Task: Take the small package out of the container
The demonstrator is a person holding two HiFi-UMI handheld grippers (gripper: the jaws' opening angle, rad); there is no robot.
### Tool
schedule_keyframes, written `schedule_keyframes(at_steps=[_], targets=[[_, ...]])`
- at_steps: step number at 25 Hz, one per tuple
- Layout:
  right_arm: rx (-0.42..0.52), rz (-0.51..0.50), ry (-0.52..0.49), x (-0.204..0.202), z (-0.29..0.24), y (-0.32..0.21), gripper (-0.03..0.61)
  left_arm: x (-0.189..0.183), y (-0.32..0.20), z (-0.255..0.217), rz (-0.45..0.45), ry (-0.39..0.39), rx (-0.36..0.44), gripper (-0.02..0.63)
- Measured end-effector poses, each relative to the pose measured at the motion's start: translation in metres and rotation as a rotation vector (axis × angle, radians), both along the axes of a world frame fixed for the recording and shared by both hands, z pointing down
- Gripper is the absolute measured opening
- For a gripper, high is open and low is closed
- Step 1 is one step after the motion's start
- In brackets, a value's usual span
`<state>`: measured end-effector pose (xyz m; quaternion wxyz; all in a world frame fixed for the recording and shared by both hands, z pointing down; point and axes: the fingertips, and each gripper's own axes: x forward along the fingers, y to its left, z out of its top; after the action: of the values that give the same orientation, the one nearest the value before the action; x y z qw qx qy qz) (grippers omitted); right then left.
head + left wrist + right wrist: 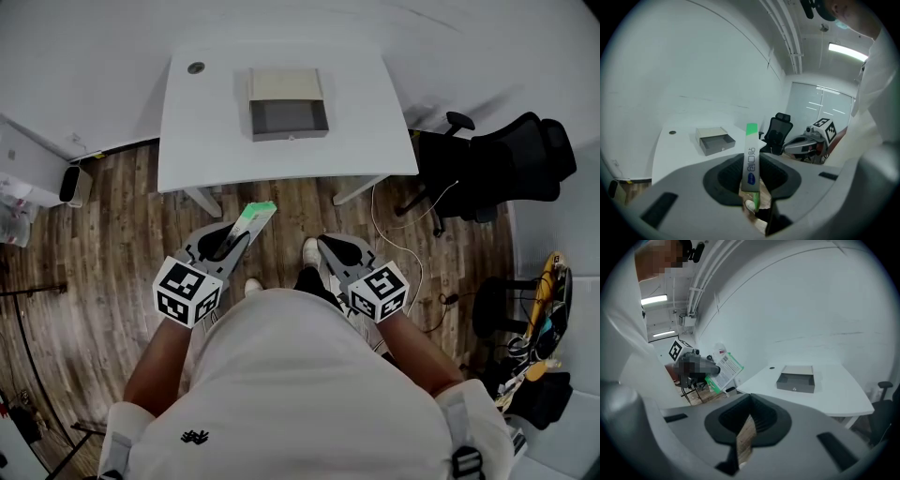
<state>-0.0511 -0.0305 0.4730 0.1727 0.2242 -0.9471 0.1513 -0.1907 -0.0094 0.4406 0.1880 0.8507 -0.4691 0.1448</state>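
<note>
The small package (751, 159), white with a green end, is gripped by the left gripper (752, 187). The jaws are closed on its lower part, and its green tip is pointed up and forward. In the head view the package is seen held over the wooden floor (112, 234), just in front of the person's body. It is short of the table (206, 131) edge and well apart from the container (288, 105). The container, a grey box, is seen on the white table near its far side, with its drawer pulled out towards the person. The right gripper (746, 432) is held low beside the left one. Its jaws are parted by a narrow slit, only floor is seen through it, and nothing is gripped. A black office chair (511, 164) is parked to the right of the table.
</note>
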Motion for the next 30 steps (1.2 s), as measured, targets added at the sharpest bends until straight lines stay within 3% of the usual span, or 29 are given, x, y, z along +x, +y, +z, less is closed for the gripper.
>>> schedule_keyframes(at_steps=[30], targets=[[-0.008,-0.008,0.001,-0.0009,0.0051,0.0016,0.006,0.0018,0.004,0.0054,-0.009,0.005,-0.026,0.097]])
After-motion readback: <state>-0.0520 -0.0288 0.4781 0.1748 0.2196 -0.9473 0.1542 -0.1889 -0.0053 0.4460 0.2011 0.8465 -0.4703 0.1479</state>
